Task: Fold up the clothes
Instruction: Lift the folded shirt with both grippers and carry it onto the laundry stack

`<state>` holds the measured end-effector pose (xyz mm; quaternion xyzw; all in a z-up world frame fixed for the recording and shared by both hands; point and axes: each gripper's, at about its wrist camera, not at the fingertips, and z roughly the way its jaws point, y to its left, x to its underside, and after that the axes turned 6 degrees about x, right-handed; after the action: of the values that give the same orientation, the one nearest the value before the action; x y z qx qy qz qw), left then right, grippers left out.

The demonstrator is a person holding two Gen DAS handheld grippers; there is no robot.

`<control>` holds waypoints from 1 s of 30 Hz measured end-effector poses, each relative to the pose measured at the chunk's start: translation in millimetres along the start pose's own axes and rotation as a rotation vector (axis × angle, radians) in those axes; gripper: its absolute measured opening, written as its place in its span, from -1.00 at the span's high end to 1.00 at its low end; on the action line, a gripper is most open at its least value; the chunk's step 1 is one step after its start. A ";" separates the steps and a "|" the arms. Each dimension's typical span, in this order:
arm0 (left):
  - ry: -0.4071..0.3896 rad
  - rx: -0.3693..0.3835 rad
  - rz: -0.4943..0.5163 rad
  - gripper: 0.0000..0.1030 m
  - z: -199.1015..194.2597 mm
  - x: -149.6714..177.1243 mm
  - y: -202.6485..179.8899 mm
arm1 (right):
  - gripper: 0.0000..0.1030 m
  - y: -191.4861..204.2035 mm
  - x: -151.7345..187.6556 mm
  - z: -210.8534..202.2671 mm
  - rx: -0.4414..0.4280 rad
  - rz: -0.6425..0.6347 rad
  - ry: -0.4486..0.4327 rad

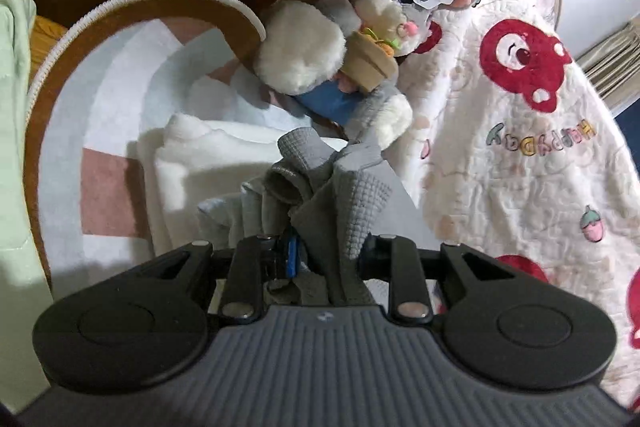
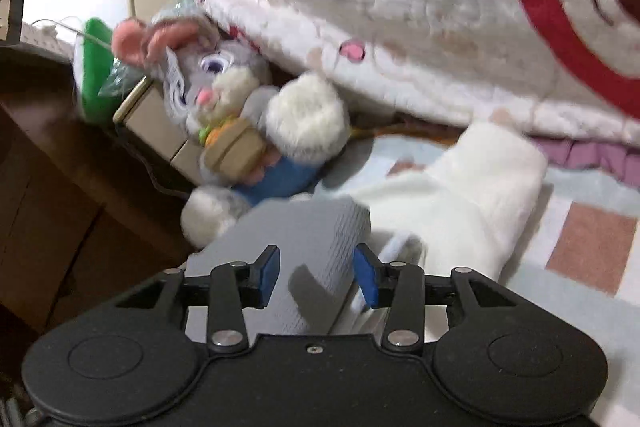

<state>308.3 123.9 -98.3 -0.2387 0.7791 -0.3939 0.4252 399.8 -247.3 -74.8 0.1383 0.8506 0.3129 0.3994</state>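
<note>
Mid-fold: grey garment pinched on the left, free on the right.

Left gripper (image 1: 320,255) jaws nearly closed, clamped on bunched grey waffle-knit garment (image 1: 340,195). Right gripper (image 2: 316,271) jaws stand wide, blue pads clear of the same cloth (image 2: 304,247) lying between them; nothing gripped. Garment lies on pastel rug (image 1: 104,131), long axis seemingly toward 12 o'clock, toward plush rabbit (image 1: 360,39). White fleece piece (image 2: 460,187) at 1 o'clock, looks folded. Judgement: 1 piece done, grey fold unfinished, needs flattening.
</note>
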 end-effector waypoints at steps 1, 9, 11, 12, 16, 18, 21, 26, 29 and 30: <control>-0.004 -0.002 0.011 0.53 0.0 1.9 -1.2 | 0.02 -1.3 -1.4 0.0 0.001 0.017 0.005; 0.050 0.158 0.048 0.57 -18.1 3.9 -11.5 | 0.47 9.1 -7.4 26.1 0.063 -0.115 0.091; 0.063 0.150 0.053 0.57 -19.4 6.7 -13.5 | 0.53 25.0 -12.9 20.0 0.031 -0.211 0.048; 0.067 0.114 0.069 0.57 -17.1 9.0 -13.6 | 0.54 28.7 -14.6 20.0 0.038 -0.243 0.045; 0.074 -0.002 0.109 0.51 -10.9 16.7 -12.9 | 0.34 46.7 -0.4 27.4 0.239 -0.375 0.049; 0.069 -0.007 0.088 0.49 -13.1 17.2 -10.9 | 0.15 58.2 9.5 15.5 0.289 -0.385 -0.008; 0.017 -0.012 0.133 0.47 -24.2 14.3 -17.2 | 0.14 85.6 31.9 -2.3 0.338 -0.557 -0.069; -0.213 0.002 0.226 0.49 -57.3 10.3 -32.4 | 0.14 125.0 72.3 -35.2 0.225 -0.756 -0.114; -0.230 0.033 0.303 0.47 -61.1 6.0 -45.5 | 0.16 139.4 102.8 -32.4 0.157 -0.836 -0.038; -0.193 0.046 0.313 0.49 -57.8 4.8 -47.5 | 0.17 144.1 113.0 -31.5 0.135 -0.862 -0.013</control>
<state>258.3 116.9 -42.8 -0.1416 0.7531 -0.3157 0.5596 300.9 -95.4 -33.9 -0.2014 0.8466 0.0602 0.4889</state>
